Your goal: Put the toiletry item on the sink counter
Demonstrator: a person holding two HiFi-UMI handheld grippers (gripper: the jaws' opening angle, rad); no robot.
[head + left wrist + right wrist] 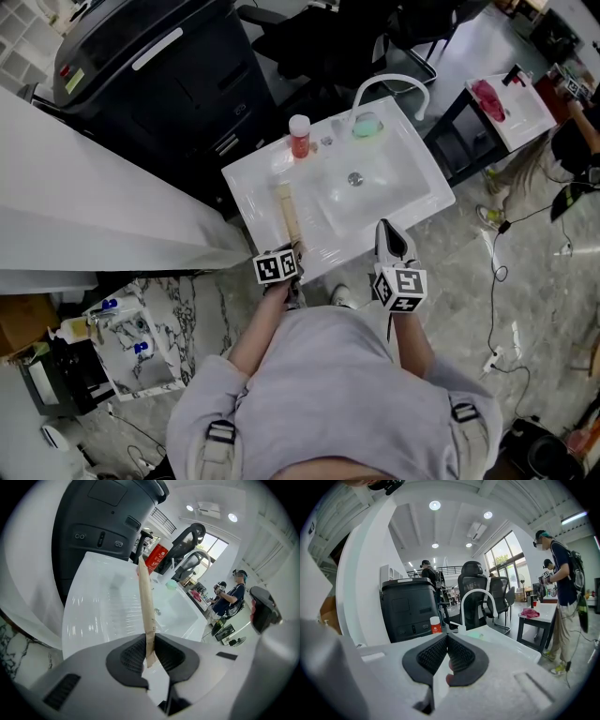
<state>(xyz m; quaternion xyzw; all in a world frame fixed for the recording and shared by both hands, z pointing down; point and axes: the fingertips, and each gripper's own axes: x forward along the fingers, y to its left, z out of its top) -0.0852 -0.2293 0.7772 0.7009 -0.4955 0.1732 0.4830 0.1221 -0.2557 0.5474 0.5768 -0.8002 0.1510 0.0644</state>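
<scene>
A long, flat tan toiletry stick lies lengthwise over the left ledge of the white sink counter. Its far tip points toward a red bottle. My left gripper is at the counter's front edge, shut on the stick's near end. In the left gripper view the stick rises from between the pads of the left gripper. I cannot tell whether the stick rests on the ledge. My right gripper hovers by the front right of the basin, shut with nothing in it, its pads meeting in the right gripper view.
A curved white faucet and a green soap stand at the basin's back. A black machine stands behind the counter and a white partition is to the left. A side table with a pink cloth stands to the right, with people beyond it.
</scene>
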